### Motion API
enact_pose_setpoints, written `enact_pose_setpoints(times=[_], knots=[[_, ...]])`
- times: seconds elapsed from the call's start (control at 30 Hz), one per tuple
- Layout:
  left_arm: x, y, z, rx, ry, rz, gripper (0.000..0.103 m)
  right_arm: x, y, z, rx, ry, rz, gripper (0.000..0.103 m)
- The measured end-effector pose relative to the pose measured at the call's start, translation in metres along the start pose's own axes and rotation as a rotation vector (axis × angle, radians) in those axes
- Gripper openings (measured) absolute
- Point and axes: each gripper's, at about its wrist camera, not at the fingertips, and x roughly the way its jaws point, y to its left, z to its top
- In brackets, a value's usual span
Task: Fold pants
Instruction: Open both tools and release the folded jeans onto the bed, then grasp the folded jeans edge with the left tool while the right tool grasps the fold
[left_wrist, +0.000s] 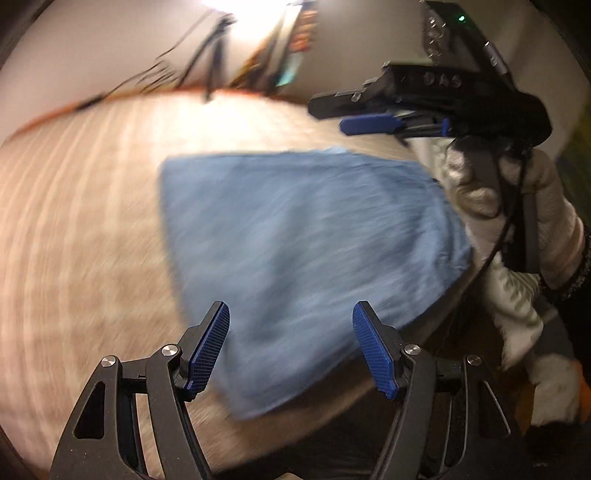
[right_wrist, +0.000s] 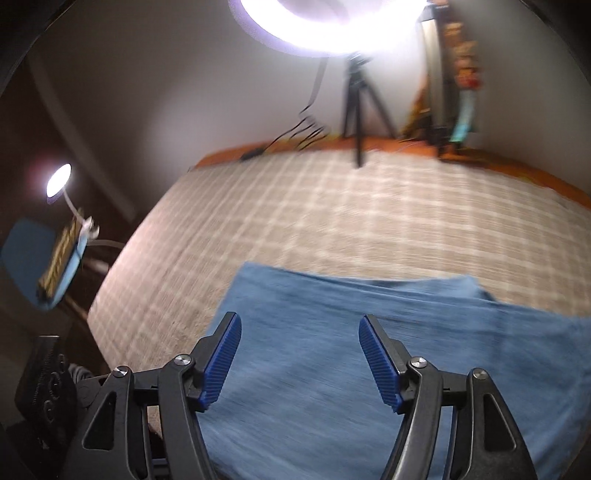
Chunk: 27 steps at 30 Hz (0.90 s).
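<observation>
fingers (left_wrist: 210, 350) both pairs spread, empty | pants (left_wrist: 303, 236) blue, folded flat | bed (right_wrist: 295, 206)

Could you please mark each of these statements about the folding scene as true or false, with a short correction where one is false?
1. The left gripper is open and holds nothing. True.
2. The right gripper is clamped on the pants. False: its jaws stand apart, with no cloth between them.
3. The pants are light blue and lie on a checked beige cover. True.
4. The pants are spread out at full length. False: they lie as a compact folded block.
5. A lit ring light on a tripod stands beyond the cover. True.
</observation>
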Motion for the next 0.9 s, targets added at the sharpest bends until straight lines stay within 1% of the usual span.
enact_pose_setpoints(times=[0.07, 0.13, 0.23, 0.33, 0.4, 0.47, 0.5, 0.63, 0.77, 0.83, 0.87, 0.9], knots=[[-0.001, 0.014, -0.010, -0.037, 0.002, 0.012, 0.069, 0.020, 0.013, 0.007, -0.004, 0.043, 0.016, 0.069], [-0.002, 0.018, -0.016, -0.062, -0.001, 0.010, 0.069, 0.040, 0.026, 0.012, -0.012, 0.094, 0.026, 0.069], [-0.002, 0.028, -0.023, -0.120, -0.016, -0.023, 0.069, 0.063, 0.040, 0.017, -0.007, 0.155, 0.036, 0.069], [-0.002, 0.035, -0.026, -0.147, -0.032, -0.057, 0.069, 0.084, 0.053, 0.018, 0.005, 0.213, 0.028, 0.069], [-0.002, 0.036, -0.028, -0.164, -0.040, -0.096, 0.069, 0.098, 0.064, 0.019, -0.003, 0.251, 0.015, 0.069], [-0.001, 0.035, -0.027, -0.182, -0.050, -0.152, 0.068, 0.107, 0.074, 0.021, -0.025, 0.272, -0.009, 0.069], [0.000, 0.033, -0.027, -0.185, -0.055, -0.169, 0.068, 0.112, 0.080, 0.021, -0.040, 0.288, -0.029, 0.069], [0.000, 0.019, -0.025, -0.180, -0.098, -0.213, 0.067, 0.130, 0.094, 0.017, -0.062, 0.345, -0.095, 0.069], [-0.003, 0.012, -0.025, -0.167, -0.131, -0.228, 0.067, 0.148, 0.103, 0.010, -0.087, 0.391, -0.215, 0.068], [-0.007, 0.013, -0.026, -0.159, -0.138, -0.233, 0.067, 0.151, 0.109, 0.008, -0.105, 0.394, -0.266, 0.065], [-0.008, 0.014, -0.027, -0.155, -0.139, -0.235, 0.067, 0.153, 0.112, 0.007, -0.121, 0.400, -0.294, 0.060], [-0.010, 0.017, -0.029, -0.156, -0.138, -0.238, 0.067, 0.154, 0.114, 0.007, -0.134, 0.399, -0.320, 0.050]])
